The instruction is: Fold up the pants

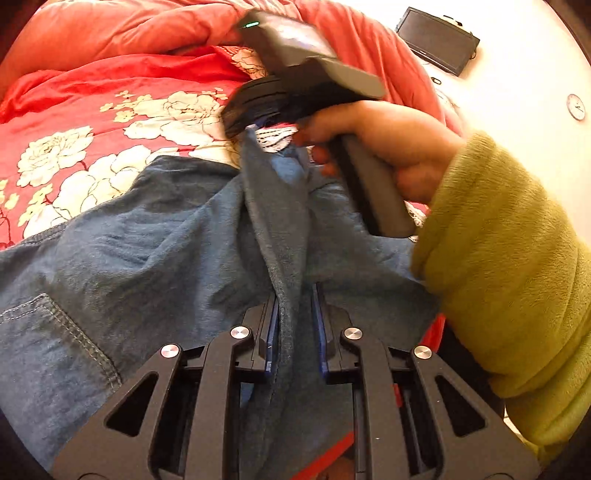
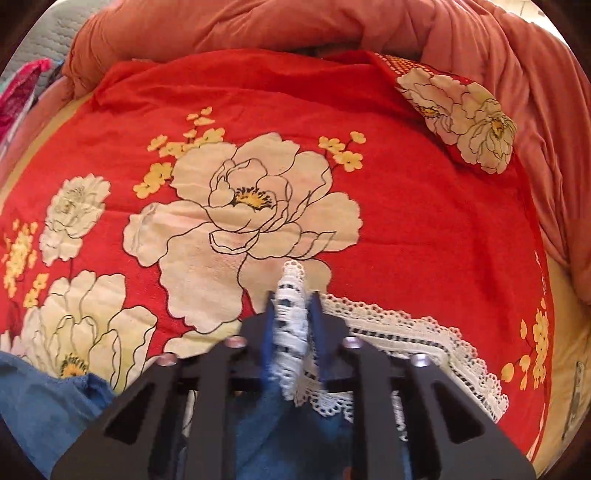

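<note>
Bright, even light; fisheye-warped edges.

You have one pair of blue denim pants (image 1: 155,236) in front of you, with one white lace trim (image 2: 406,332) at its edge. Two tongs are in play: the left tongs (image 1: 293,306) and the right tongs (image 2: 291,314). One hand (image 1: 388,147) shows, in one green sleeve (image 1: 509,266). There is one red flowered sheet (image 2: 406,229), one orange quilt (image 2: 295,26), one dark screen (image 1: 437,40) and one round clock (image 1: 576,107).

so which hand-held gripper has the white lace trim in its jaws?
The right hand-held gripper: it pinches the white lace trim of the blue denim pants. The left hand-held gripper clamps only a plain blue denim fold.
</note>
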A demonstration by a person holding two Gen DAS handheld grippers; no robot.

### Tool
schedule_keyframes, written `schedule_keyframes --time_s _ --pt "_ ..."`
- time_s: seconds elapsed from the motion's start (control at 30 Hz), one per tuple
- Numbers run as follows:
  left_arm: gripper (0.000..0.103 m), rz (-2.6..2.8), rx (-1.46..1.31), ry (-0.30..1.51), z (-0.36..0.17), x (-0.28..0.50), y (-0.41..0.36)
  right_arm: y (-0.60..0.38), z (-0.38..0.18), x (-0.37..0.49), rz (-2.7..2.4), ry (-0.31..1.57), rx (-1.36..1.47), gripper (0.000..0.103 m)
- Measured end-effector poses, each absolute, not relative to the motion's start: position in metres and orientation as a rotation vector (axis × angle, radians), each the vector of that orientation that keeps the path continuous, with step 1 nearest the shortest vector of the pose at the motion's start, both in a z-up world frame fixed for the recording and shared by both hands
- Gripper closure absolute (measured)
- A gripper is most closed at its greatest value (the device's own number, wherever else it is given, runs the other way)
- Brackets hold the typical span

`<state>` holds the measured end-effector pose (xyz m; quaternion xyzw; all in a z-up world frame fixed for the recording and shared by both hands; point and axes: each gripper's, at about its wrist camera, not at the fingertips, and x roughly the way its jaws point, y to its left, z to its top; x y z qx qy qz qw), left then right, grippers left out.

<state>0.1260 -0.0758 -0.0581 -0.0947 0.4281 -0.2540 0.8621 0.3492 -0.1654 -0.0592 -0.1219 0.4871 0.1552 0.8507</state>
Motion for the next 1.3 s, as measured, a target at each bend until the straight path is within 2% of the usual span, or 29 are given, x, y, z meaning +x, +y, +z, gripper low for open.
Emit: schedule_keyframes --time_s 0.33,0.43,0.6,0.83,1.03,1.2,1.3 --pt "0.092 -0.528 -0.179 0.865 -0.055 0.124 -0.077 -0.270 0.002 0.298 0.393 0.875 0.115 0.095" --pt "0.103 -0.531 -0.171 0.850 -0.051 0.126 -0.074 -0.298 0.019 0.276 0.370 0.829 0.178 0.095" --pt "0.103 -0.551 -0.143 0.797 -0.033 0.117 -0.066 -0.348 0.029 0.225 0.354 0.794 0.301 0.095" --pt "0.103 -0.636 -0.074 0.774 -0.014 0.091 -0.071 -0.392 0.013 0.144 0.321 0.816 0.439 0.095" --pt "0.103 -0.652 0.002 0.810 -0.032 0.080 -0.084 -0.408 -0.029 0.113 0.318 0.904 0.491 0.095" --pt "0.103 -0.660 0.040 0.830 -0.041 0.079 -0.090 -0.416 -0.037 0.108 0.296 0.906 0.512 0.086" --pt "0.103 -0.670 0.068 0.843 -0.043 0.076 -0.094 -0.422 -0.038 0.105 0.279 0.889 0.505 0.092"
